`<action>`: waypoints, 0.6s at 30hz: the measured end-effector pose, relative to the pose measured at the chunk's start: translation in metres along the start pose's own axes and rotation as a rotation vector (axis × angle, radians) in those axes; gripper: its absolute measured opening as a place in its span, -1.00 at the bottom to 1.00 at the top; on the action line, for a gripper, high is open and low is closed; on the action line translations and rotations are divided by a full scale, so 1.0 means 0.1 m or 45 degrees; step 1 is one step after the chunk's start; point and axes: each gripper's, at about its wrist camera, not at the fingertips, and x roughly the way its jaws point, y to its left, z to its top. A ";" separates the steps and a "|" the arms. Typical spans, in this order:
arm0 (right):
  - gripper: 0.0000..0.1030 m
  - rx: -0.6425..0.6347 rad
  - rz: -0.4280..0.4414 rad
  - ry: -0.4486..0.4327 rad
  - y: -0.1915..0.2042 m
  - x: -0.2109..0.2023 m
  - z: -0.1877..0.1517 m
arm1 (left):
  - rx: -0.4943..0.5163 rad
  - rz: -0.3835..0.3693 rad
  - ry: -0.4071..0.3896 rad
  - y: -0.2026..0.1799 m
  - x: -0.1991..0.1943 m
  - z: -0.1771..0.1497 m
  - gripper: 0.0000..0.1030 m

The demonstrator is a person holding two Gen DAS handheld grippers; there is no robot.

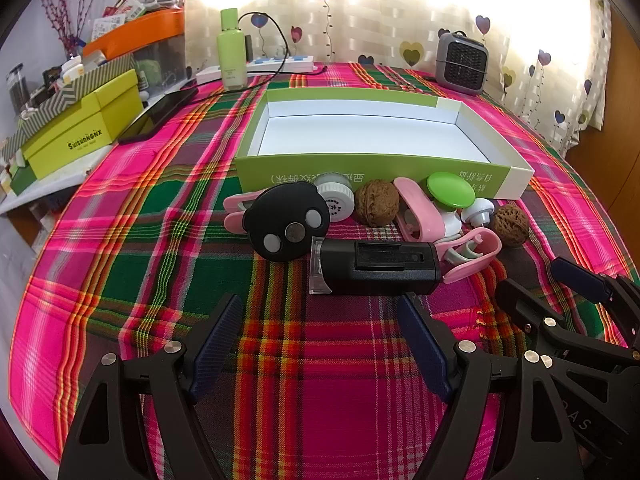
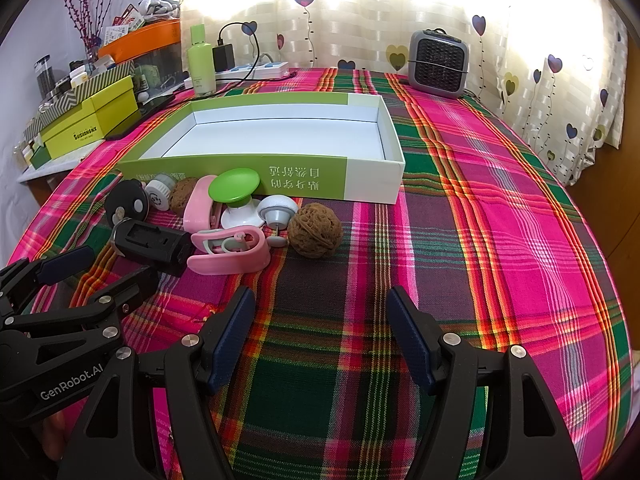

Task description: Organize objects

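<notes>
An empty shallow green-and-white box (image 1: pixel 380 168) (image 2: pixel 280 176) lies on the plaid cloth. Along its near wall are a black block-shaped device (image 1: pixel 380 266) (image 2: pixel 156 246), a round black gadget (image 1: pixel 286 226), two walnuts (image 1: pixel 377 207) (image 2: pixel 315 230), pink clips (image 1: pixel 476 256) (image 2: pixel 228 254), a green-capped white piece (image 1: pixel 450 192) (image 2: pixel 234 188) and a white cap (image 1: pixel 336 200). My left gripper (image 1: pixel 320 308) (image 2: pixel 104 270) stands open just short of the black device. My right gripper (image 2: pixel 320 294) (image 1: pixel 540 280) is open too, below the right-hand walnut, holding nothing.
A grey heater (image 2: pixel 438 64) stands at the back right. A green bottle (image 1: pixel 231 50), a power strip (image 1: pixel 276 66) and a dark phone (image 1: pixel 160 114) sit at the back left. Yellow-green boxes (image 1: pixel 80 132) and an orange tray crowd a side shelf on the left.
</notes>
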 end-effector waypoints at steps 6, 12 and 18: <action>0.33 0.000 0.000 0.000 0.01 0.00 0.00 | 0.005 -0.002 -0.001 0.00 0.00 0.00 0.54; 0.33 -0.008 0.005 0.002 0.03 0.00 0.00 | 0.033 -0.024 0.001 0.02 -0.01 0.01 0.54; 0.33 -0.010 0.009 0.003 0.01 0.03 0.01 | 0.038 -0.027 0.000 0.02 -0.02 0.01 0.54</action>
